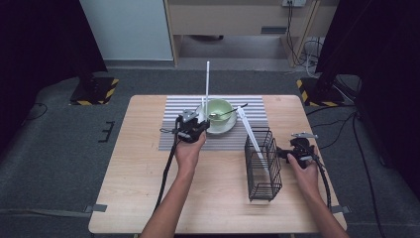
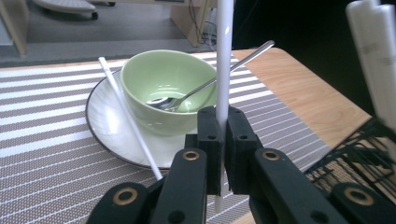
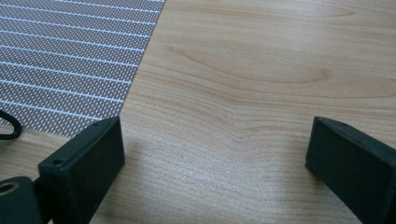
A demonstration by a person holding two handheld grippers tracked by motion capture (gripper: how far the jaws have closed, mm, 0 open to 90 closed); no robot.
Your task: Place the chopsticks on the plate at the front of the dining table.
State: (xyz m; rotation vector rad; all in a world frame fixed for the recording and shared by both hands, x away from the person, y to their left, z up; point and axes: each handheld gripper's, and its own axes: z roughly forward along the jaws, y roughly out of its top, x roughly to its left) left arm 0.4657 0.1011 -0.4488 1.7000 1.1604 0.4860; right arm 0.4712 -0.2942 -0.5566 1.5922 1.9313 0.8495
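The left gripper [image 2: 222, 140] was closed on a white chopstick [image 2: 223, 60] — held upright, just near the green bowl [image 2: 161, 84]. The right gripper [image 3: 215, 154] stood wide open over bare table [image 3: 261, 70] — holding nothing.

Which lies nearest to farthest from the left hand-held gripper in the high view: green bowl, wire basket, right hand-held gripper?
From the left hand-held gripper:
1. Green bowl, just beyond it on the striped mat.
2. Wire basket, to its right.
3. Right hand-held gripper, past the basket near the table's right edge.
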